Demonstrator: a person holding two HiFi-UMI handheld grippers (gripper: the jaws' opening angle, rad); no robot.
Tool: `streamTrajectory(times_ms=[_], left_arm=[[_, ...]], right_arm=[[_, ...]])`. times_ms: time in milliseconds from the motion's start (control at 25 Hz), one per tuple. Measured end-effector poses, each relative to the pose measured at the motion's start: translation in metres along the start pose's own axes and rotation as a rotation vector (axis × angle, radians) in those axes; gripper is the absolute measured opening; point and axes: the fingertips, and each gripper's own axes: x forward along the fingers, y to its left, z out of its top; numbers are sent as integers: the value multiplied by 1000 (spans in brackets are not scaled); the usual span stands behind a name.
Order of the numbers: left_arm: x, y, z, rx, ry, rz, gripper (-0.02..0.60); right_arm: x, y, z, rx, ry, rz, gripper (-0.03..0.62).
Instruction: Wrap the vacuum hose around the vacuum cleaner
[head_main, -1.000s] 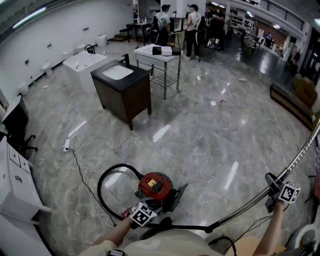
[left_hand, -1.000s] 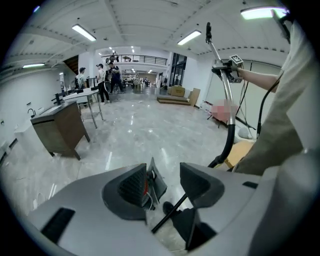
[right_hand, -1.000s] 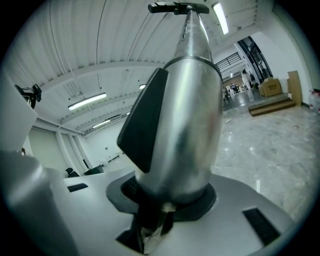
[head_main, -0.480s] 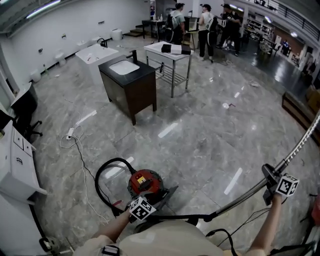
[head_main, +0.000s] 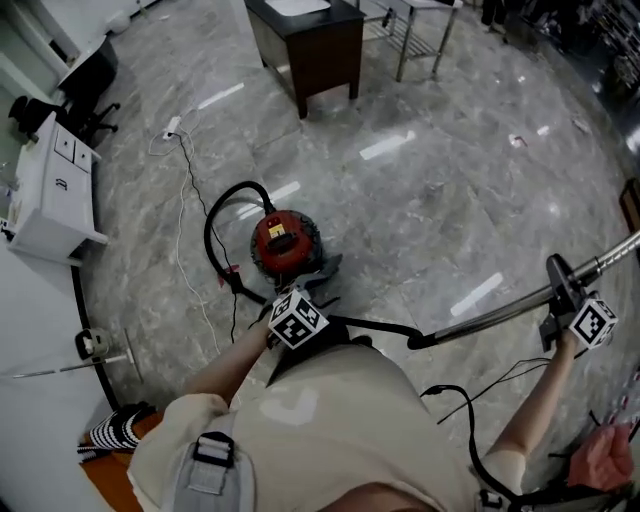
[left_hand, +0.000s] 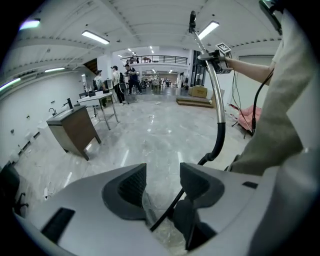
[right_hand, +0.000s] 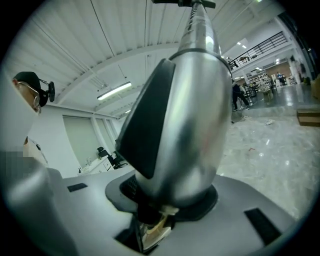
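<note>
The red vacuum cleaner sits on the marble floor, and its black hose loops out to its left. The hose carries on to my left gripper, just below the vacuum, then runs right to the metal wand. In the left gripper view the jaws stand apart. The thin black hose lies through the gap, clear of both pads. My right gripper is shut on the wand's handle, which fills the right gripper view.
A dark vanity cabinet and a metal table stand at the top. A white cabinet and an office chair are on the left. A power strip with its cable lies on the floor. People stand far off.
The head camera has tipped down, so the vacuum sits higher in view and the far room is cut off. Both grippers have moved along with the hose and wand.
</note>
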Motion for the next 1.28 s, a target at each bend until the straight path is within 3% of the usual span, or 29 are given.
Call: streamTrajectory(times_ms=[160, 320, 520, 680, 880, 1080, 1160, 1280], left_arm=[[20, 22, -2, -56, -16, 32, 215], [41, 37, 50, -95, -62, 43, 215], [67, 68, 109, 24, -151, -73, 215], [88, 76, 168, 102, -211, -40, 215], [74, 66, 235, -7, -313, -57, 215], [64, -3, 250, -109, -280, -6, 215], [96, -15, 276, -128, -246, 9, 215], [144, 7, 322, -160, -211, 38, 215]], right_arm=[[76, -1, -9, -58, 86, 119, 124], [147, -13, 0, -136, 226, 157, 123], [207, -1, -8, -173, 278, 146, 120], [240, -12, -28, -135, 363, 203, 121], [250, -3, -31, -169, 418, 275, 121], [223, 34, -34, -262, 501, 469, 120], [223, 7, -21, -294, 529, 532, 121], [253, -47, 9, -316, 568, 599, 121]])
